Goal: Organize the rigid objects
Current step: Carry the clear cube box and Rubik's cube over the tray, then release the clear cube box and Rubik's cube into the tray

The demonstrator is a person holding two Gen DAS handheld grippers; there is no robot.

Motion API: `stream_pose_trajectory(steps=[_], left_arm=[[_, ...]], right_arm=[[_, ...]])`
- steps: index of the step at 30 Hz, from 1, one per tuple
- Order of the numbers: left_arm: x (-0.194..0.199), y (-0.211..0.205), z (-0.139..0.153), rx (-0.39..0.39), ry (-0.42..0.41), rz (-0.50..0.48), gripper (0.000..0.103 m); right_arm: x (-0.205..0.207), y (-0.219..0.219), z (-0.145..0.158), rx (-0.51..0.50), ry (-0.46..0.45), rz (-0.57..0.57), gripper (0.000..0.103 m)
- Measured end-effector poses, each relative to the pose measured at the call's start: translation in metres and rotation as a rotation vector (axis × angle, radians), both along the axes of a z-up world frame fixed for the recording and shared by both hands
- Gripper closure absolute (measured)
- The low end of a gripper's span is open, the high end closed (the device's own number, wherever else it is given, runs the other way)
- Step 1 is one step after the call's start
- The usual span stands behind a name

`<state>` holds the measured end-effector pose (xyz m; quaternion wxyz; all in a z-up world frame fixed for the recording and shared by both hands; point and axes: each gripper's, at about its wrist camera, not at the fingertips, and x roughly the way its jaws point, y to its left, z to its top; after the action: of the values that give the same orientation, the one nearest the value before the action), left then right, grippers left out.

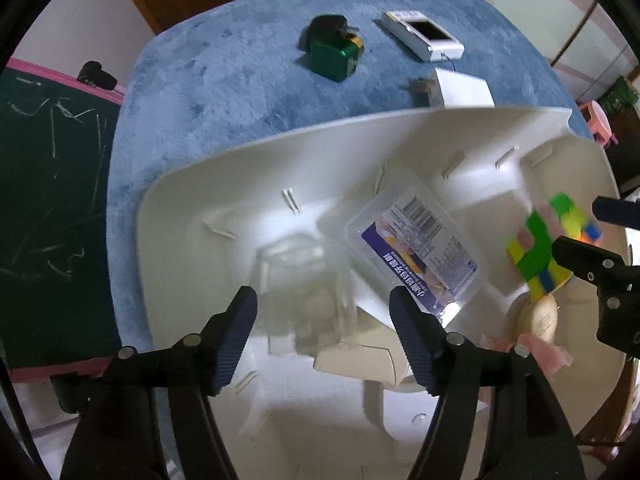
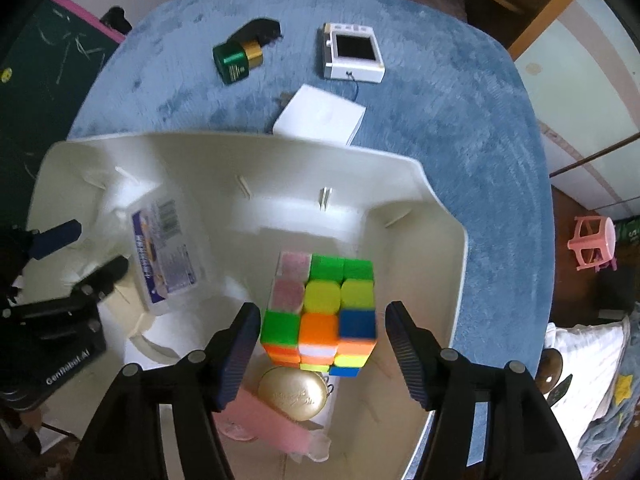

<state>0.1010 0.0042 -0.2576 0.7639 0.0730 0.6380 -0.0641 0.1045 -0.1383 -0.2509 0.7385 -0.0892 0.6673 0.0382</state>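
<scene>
In white bin (image 2: pixel 404 184): cube (image 2: pixel 320 312), labelled box (image 2: pixel 168 256), gold case (image 2: pixel 294 394). Beyond bin: battery (image 2: pixel 236 60), timer (image 2: pixel 352 54), white block (image 2: pixel 320 118). Both grippers' fingers wide, empty.

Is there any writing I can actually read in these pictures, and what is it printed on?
"GenRobot.AI": white letters on the black body of the left gripper, seen from the right camera.
Clear plastic box in the white bin: barcode and purple label with print, too blurred to read.
Gold round case: embossed script, unreadable.
Green battery: print too small.
Nothing else legible.
</scene>
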Motion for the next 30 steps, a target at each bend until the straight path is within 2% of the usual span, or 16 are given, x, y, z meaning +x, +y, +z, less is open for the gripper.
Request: stream_pose_trajectory(steps=[3,11,16,30], left_arm=[[0.001,0.005,0.009,-0.002,-0.006,0.028,0.025],[0.006,0.019,0.039,-0.034,-0.047,0.080,0.024],[0.006,0.019,0.058,-0.050,-0.081,0.077,0.024],[0.010,0.016,0.088,-0.071,-0.124,0.067,0.024]], right_arm=[[0.002,-0.001,0.012,0.024,-0.016,-0.010,0.037],[0.000,-0.013,0.043,0.098,-0.059,-0.035,0.037],[-0.003,-0.015,0.058,0.128,-0.079,-0.052,0.037],[-0.004,-0.016,0.077,0.193,-0.086,-0.061,0.037]])
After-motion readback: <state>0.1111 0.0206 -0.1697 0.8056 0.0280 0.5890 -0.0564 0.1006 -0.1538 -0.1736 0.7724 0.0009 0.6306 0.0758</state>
